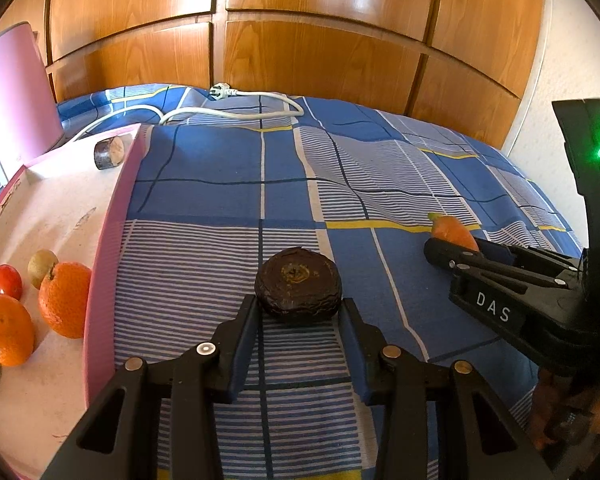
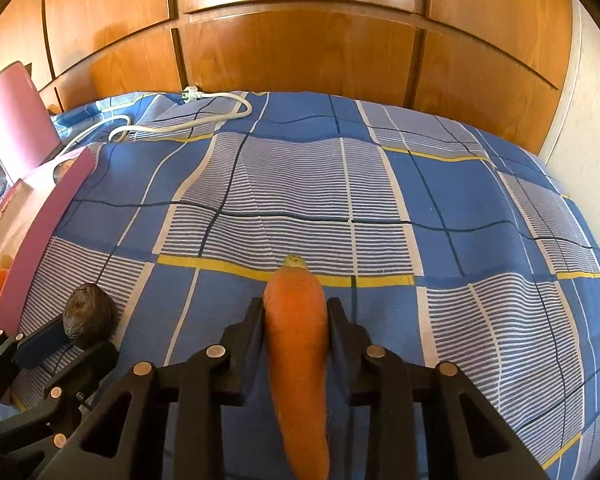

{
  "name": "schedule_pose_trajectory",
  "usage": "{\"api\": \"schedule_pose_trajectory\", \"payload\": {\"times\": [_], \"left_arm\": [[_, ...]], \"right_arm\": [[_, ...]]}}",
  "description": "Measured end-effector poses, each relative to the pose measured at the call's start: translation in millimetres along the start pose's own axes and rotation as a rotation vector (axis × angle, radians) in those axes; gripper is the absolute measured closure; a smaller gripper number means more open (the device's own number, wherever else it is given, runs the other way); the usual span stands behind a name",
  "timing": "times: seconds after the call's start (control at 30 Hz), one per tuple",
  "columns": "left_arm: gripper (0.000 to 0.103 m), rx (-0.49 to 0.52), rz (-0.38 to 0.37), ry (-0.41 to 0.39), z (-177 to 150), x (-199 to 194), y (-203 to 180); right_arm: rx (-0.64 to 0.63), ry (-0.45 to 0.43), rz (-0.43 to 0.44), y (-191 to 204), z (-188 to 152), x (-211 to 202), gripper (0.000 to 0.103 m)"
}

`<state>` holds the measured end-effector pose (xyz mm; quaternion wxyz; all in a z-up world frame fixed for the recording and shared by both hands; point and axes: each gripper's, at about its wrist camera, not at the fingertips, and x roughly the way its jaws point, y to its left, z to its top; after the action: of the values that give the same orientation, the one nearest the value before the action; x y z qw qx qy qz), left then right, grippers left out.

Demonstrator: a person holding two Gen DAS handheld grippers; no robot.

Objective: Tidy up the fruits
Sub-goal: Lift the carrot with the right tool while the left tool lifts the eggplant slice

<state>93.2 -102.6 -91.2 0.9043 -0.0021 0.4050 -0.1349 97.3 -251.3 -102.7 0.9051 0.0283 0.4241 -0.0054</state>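
A dark wrinkled avocado [image 1: 299, 286] lies on the blue checked bedspread. My left gripper [image 1: 300, 312] is open around it, a fingertip at each side; it also shows in the right wrist view [image 2: 88, 316]. My right gripper [image 2: 296, 312] is shut on an orange carrot [image 2: 298, 360], stem end forward, just above the bedspread; the carrot [image 1: 452, 232] shows at the right in the left wrist view. A pink-edged white tray [image 1: 108, 248] at the left holds two oranges [image 1: 64, 300], a red fruit [image 1: 7, 281], a kiwi [image 1: 42, 267] and a green fruit.
A dark cut piece [image 1: 109, 153] lies at the tray's far end. A white power cable [image 1: 236, 110] runs along the bed's far side. A pink chair back [image 1: 20, 92] stands far left. Wooden wardrobe doors [image 1: 300, 40] stand behind the bed.
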Motion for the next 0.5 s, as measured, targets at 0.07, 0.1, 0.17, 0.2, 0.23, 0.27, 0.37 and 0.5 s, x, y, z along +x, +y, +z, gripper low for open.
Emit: {"api": "schedule_pose_trajectory", "payload": {"times": [0.07,0.1,0.17,0.2,0.23,0.27,0.37,0.5], "left_arm": [[0.063,-0.001,0.002,0.006,1,-1,0],[0.063,-0.004,0.001,0.01,1,-2,1],[0.063,-0.011,0.0,0.019,1,-3,1],[0.064,-0.01,0.001,0.021,1,-4,1],[0.064,-0.007,0.002,0.023,1,-5,1],[0.064,-0.004,0.004,0.025,0,-6,0],[0.064,-0.004,0.004,0.031,-1,-9,0],[0.064,-0.003,0.0,0.036,-5,-15,0]], "right_arm": [[-0.001,0.002,0.002,0,-1,-1,0.072],[-0.004,0.002,0.004,1,-2,-2,0.072],[-0.009,0.001,0.01,2,-6,-5,0.072],[-0.012,0.0,0.013,3,-9,-7,0.072],[-0.016,-0.002,0.017,4,-11,-10,0.072],[-0.019,-0.003,0.02,4,-14,-12,0.072],[-0.023,-0.004,0.03,6,-19,-17,0.072],[-0.02,-0.006,0.044,7,-24,-21,0.072]]}}
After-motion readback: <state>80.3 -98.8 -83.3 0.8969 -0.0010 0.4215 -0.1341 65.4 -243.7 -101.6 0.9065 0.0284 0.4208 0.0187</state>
